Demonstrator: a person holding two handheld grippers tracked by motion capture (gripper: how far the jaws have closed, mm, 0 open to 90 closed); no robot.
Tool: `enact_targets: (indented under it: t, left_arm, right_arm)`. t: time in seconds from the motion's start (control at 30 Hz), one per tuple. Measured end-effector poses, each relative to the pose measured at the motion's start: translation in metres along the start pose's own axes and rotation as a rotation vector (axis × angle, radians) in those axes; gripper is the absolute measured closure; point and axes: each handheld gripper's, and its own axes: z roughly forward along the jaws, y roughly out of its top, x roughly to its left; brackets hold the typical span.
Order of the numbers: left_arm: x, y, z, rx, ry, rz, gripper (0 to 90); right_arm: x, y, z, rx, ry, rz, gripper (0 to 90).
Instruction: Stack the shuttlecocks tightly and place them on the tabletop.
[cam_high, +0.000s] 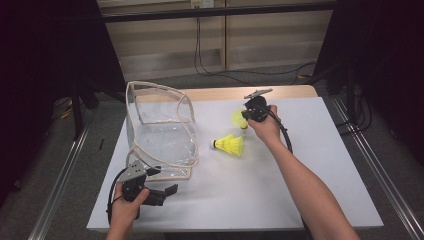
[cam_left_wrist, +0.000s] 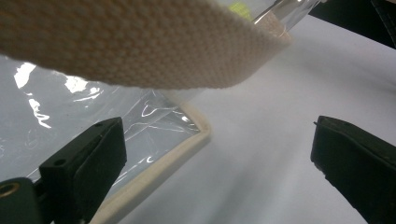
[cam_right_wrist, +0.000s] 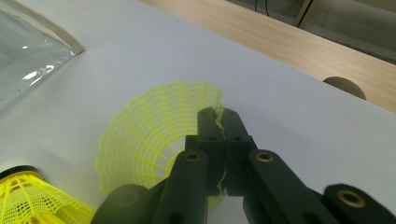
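My right gripper is shut on the rim of a yellow shuttlecock's mesh skirt; in the high view that gripper holds the shuttlecock at the back middle of the table. A second yellow shuttlecock lies on its side just nearer me, and its skirt shows at the bottom left of the right gripper view. A clear plastic bag with beige webbing trim stands open on the left. My left gripper is open at the bag's near corner, holding nothing.
A white sheet covers the table, with a bare wooden strip along the far edge and a round hole in it. A beige strap of the bag hangs across the left gripper view.
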Motion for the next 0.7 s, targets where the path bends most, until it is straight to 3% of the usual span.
enact_targets:
  t: [0.5, 0.7]
  left_arm:
    - [-0.002, 0.0, 0.0, -0.002, -0.005, 0.006, 3.6]
    - [-0.002, 0.001, 0.0, -0.002, -0.005, 0.008, 3.6]
  right_arm:
    - [-0.016, -0.016, -0.038, -0.093, 0.07, 0.089, 89.3]
    - [-0.014, -0.024, -0.052, -0.11, 0.084, 0.074, 89.3]
